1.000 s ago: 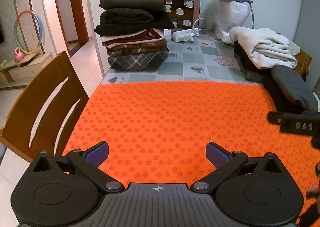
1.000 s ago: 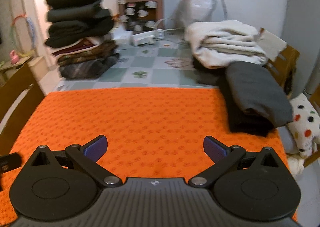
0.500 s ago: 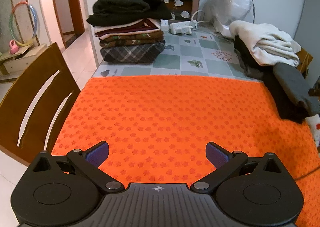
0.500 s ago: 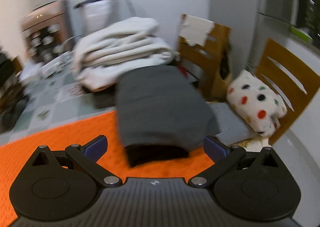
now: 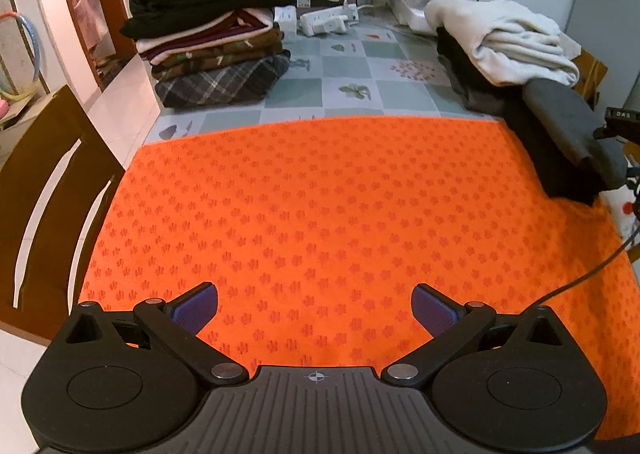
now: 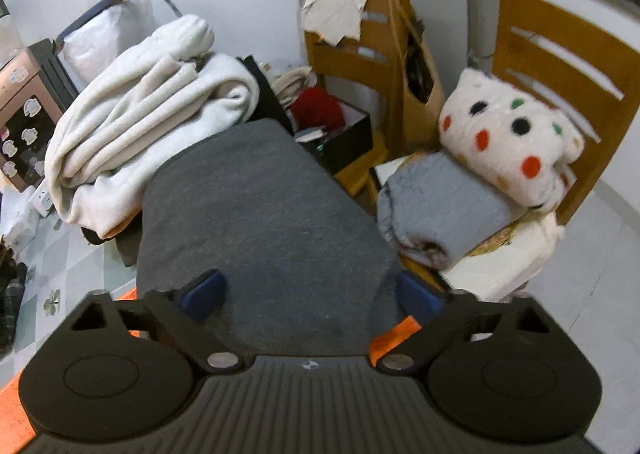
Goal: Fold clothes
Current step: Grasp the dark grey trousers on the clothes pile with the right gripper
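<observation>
A dark grey folded garment lies on top of the unfolded pile at the right edge of the orange mat. My right gripper reaches over its near end, with the cloth between the blue pads. Its jaws are closing, still wide, and I see no pinch in the cloth. From the left wrist view the same garment sits at the far right, with part of the right gripper's body beside it. My left gripper hangs open over the bare front of the mat, holding nothing.
A tall stack of folded clothes stands at the back left on the tiled tablecloth. A cream garment tops the pile behind the grey one. A polka-dot blanket rests on a wooden chair to the right; another chair stands left.
My right gripper swung from the mat's middle to the right and came down over the grey garment, its pads narrowing slightly. The left gripper crept forward and lower over the mat.
</observation>
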`<action>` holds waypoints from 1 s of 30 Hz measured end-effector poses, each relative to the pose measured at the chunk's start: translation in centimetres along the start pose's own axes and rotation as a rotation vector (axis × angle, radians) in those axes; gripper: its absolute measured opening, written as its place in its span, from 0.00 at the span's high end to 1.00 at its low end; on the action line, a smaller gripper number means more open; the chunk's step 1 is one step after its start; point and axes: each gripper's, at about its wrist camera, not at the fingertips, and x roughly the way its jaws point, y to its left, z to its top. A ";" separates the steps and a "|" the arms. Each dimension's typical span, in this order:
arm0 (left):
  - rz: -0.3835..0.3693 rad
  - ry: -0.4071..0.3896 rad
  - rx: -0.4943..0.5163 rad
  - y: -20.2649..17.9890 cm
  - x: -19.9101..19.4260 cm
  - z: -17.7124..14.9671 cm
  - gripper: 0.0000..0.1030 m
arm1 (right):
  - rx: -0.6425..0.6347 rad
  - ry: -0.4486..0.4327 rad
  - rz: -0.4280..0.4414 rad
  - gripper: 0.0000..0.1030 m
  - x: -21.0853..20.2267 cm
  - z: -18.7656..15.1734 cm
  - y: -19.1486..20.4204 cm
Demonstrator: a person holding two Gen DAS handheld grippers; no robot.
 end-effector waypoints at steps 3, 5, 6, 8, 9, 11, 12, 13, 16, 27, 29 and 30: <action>0.002 0.008 -0.015 0.3 0.0 -0.1 0.00 | -0.032 -0.017 -0.002 0.39 -0.2 0.1 0.6; 0.002 0.010 -0.022 0.3 0.0 -0.1 0.00 | -0.065 -0.040 -0.011 0.69 -1.0 0.1 1.0; 0.000 0.008 -0.024 0.4 -0.1 -0.2 0.00 | -0.084 -0.052 -0.014 0.93 -1.5 0.2 1.2; -0.004 0.004 -0.025 0.5 -0.2 -0.2 0.00 | -0.111 -0.089 0.011 0.94 -2.9 0.3 1.2; -0.007 0.001 -0.024 0.5 -0.3 -0.3 0.00 | -0.133 -0.111 0.024 0.94 -3.8 0.4 1.3; -0.015 -0.004 -0.022 0.5 -0.5 -0.3 0.00 | -0.199 -0.158 0.047 0.95 -5.8 0.3 1.8; -0.021 -0.007 -0.021 0.5 -0.5 -0.4 0.00 | -0.235 -0.177 0.063 0.95 -6.8 0.3 2.5; -0.026 -0.009 -0.020 0.5 -0.6 -0.4 0.00 | -0.272 -0.196 0.079 0.95 -7.8 0.2 3.1; -0.039 -0.020 -0.018 0.5 -1.0 -0.5 0.00 | -0.379 -0.240 0.122 0.97 -10.6 -0.5 5.5; -0.039 -0.065 -0.092 2.9 -2.4 -1.3 0.01 | -0.810 -0.253 0.301 0.97 -17.8 -8.2 15.6; -0.033 -0.068 -0.108 3.5 -2.5 -1.5 0.02 | -0.876 -0.223 0.343 0.97 -18.7 -10.1 16.7; -0.030 -0.068 -0.113 3.8 -2.5 -1.6 0.03 | -0.912 -0.200 0.368 0.97 -19.1 -11.3 17.2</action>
